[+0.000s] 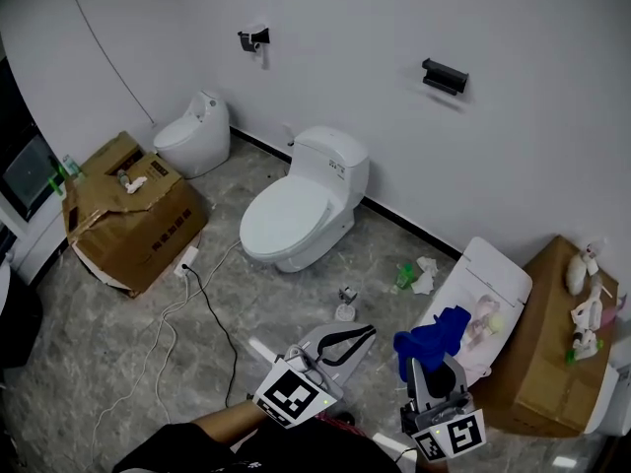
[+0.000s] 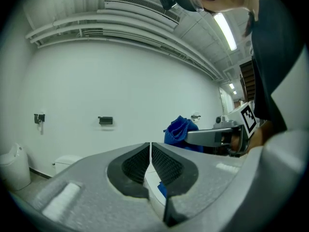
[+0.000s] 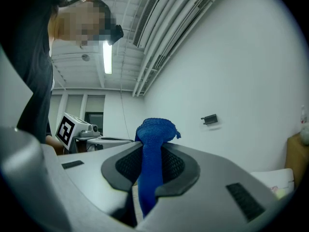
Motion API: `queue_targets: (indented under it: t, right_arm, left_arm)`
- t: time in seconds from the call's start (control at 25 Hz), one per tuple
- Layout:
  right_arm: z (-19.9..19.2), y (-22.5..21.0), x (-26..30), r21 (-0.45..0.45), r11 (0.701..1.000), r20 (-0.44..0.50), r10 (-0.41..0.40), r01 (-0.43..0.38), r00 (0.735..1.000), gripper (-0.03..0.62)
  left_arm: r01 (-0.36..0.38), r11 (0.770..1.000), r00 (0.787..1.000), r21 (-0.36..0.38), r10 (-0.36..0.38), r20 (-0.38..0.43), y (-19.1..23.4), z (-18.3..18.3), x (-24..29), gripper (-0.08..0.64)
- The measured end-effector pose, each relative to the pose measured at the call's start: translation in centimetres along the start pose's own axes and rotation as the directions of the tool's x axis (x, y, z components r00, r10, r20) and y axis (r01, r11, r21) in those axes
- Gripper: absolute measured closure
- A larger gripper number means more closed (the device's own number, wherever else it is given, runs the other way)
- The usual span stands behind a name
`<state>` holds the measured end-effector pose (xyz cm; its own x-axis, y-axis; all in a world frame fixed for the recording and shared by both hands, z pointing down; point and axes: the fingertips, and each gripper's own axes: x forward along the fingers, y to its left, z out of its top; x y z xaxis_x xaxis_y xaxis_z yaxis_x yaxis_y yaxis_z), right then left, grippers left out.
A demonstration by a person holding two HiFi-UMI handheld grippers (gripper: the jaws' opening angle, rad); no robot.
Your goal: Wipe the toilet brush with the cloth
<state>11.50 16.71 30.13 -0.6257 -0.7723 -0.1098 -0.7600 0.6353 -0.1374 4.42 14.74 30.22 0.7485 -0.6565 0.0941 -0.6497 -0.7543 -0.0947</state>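
Your right tongs (image 1: 437,368) clamp the one blue cloth (image 1: 432,341), soft and limp, front-right of the larger toilet (image 1: 296,220) of two; your left tongs (image 2: 150,148) are pressed together. The single brush (image 1: 345,305) is probably the small upright item on the floor (image 1: 118,353) just before that toilet: light, stiff, best taken by its handle.

The white ceramic toilet (image 1: 301,205) stands against the wall, with a smaller white toilet (image 1: 194,131) behind it to the left. A brown cardboard box (image 1: 133,215) lies left of it and a second cardboard box (image 1: 552,343) to the right. The blue woven cloth (image 1: 434,335) sits between the jaws of the right gripper (image 1: 432,371).
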Motion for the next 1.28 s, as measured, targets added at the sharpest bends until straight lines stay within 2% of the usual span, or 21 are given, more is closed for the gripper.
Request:
queue_targets:
  t: [0.32,0.48,0.84,1.16,1.28]
  right_arm:
    - [-0.2,-2.4,4.3,0.003,0.995,0.013,-0.099,0.099,0.995,0.522]
    - [-0.1,-3.3,6.8,0.009,0.994,0.006,-0.113,0.113,0.994,0.522]
    - [-1.3,-4.3,11.7,-0.005,0.992,-0.038,-0.129,0.129,0.991,0.522]
    - [-1.5,-3.8,16.6,0.024,0.991,-0.017,-0.135,0.135,0.991,0.522]
    - [-2.5,-3.7,17.9,0.012,0.988,-0.037,-0.153,0.154,0.987,0.522]
  left_arm:
    - [0.094,0.996,0.995,0.005,-0.094,0.014,4.6,-0.2,3.3,0.561]
    - [0.123,0.992,0.992,-0.005,-0.123,0.019,6.9,-0.1,4.8,0.561]
    - [0.143,0.990,0.990,-0.021,-0.143,0.007,11.6,-1.4,6.0,0.561]
    - [0.158,0.987,0.987,-0.021,-0.158,0.019,16.0,-1.8,5.8,0.560]
    - [0.170,0.985,0.985,-0.014,-0.169,0.018,17.6,-2.1,5.5,0.549]
